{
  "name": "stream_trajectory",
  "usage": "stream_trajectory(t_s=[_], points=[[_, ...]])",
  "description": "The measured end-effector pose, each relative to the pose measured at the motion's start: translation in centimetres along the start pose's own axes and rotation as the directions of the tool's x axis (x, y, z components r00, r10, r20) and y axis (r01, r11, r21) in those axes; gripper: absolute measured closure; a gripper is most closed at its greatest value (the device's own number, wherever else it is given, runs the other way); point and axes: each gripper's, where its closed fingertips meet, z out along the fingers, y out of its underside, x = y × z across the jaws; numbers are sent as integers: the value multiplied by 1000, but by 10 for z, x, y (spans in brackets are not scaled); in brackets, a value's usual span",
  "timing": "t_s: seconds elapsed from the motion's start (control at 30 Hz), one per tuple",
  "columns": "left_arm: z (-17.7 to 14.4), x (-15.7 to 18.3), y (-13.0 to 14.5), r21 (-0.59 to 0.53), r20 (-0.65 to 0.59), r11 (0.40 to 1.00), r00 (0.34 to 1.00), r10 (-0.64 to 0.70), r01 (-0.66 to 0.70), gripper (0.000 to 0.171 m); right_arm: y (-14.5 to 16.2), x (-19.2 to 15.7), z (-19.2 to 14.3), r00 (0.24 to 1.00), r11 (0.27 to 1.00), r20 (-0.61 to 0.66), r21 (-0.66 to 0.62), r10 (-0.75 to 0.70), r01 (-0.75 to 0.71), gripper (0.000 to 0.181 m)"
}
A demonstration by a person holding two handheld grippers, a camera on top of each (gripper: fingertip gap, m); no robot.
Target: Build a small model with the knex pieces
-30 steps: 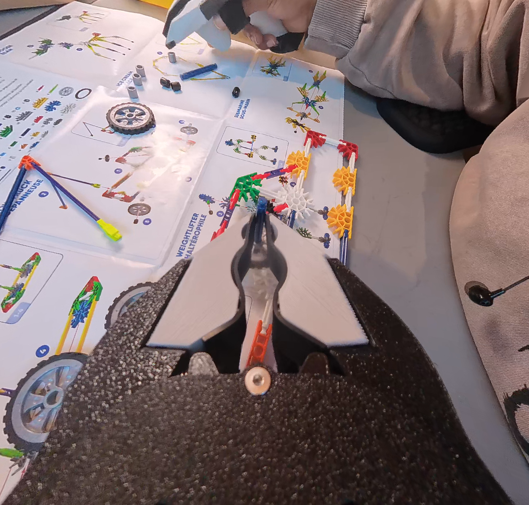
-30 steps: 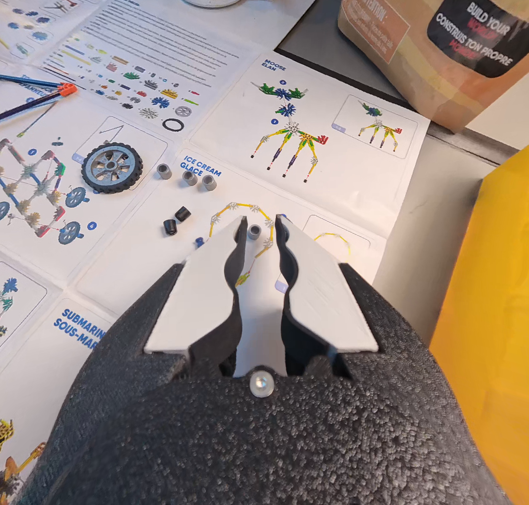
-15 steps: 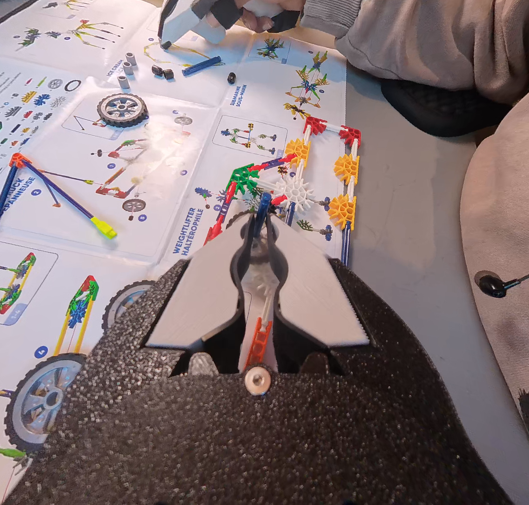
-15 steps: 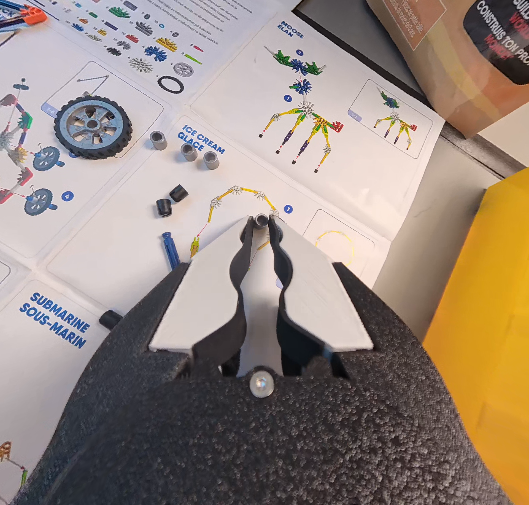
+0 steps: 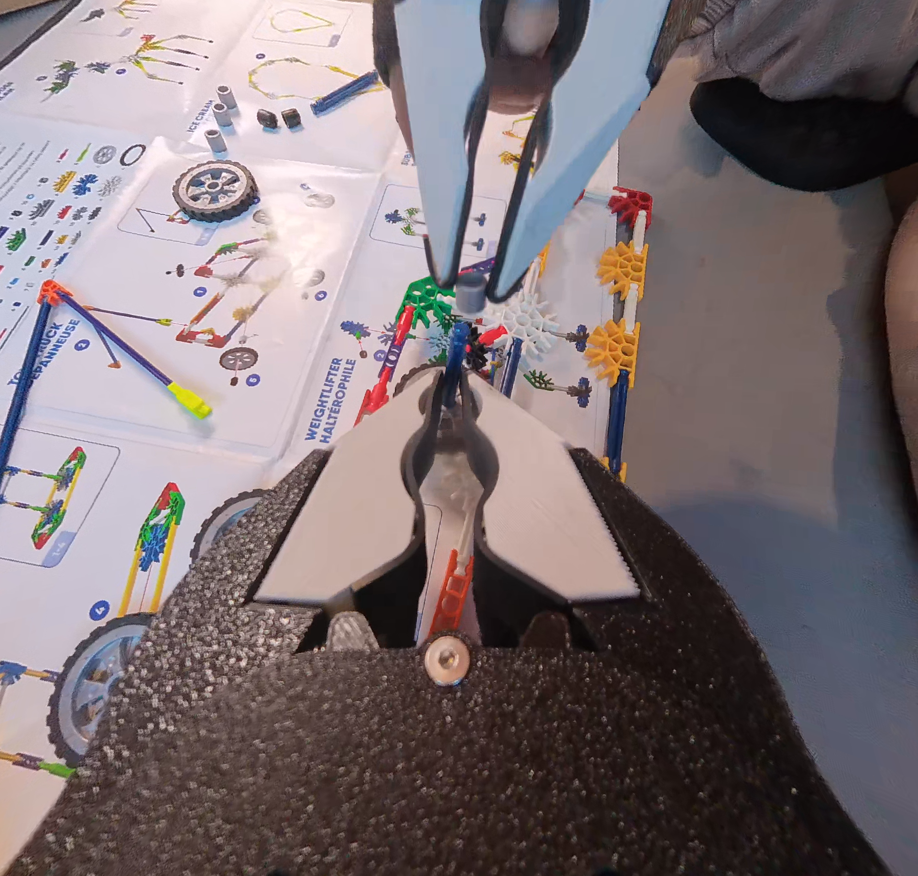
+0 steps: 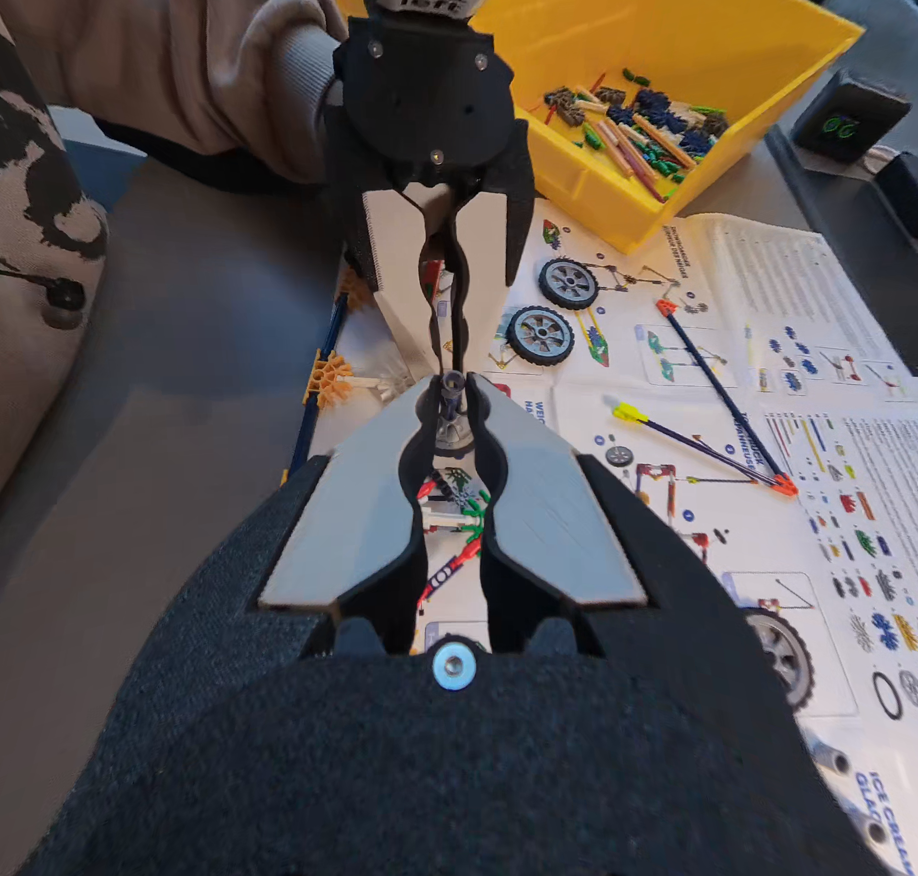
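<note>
Instruction sheets (image 5: 238, 405) cover the table; left tool (image 5: 449, 385) clamps a blue rod (image 5: 456, 350), right tool (image 5: 471, 292) pinches a grey sleeve (image 5: 470, 295) just above its tip; misaligned, it could slip free.

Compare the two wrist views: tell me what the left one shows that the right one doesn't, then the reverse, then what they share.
Only the left wrist view shows two black spacers, three loose grey spacers and a loose blue rod.

Only the right wrist view shows the yellow bin of parts and a small dark device.

Both show the instruction sheet, the left gripper shut on an upright blue rod, and the right gripper holding a grey spacer above it.
</note>
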Motion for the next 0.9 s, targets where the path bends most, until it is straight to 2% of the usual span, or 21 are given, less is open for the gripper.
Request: stream_trajectory(t_s=[0.17,0.73,0.9], points=[[0,-1,1,-21,27,999,999,39,-38,167,4,-1,7,1000,999,-9,-36,-10,10,173],[0,1,3,-24,2,999,1000,31,-31,167,20,-4,19,1000,995,-14,-93,-23,22,173],[-10,2,6,-44,-37,998,998,42,-43,152,28,-7,27,1000,992,-3,-125,-30,29,169]])
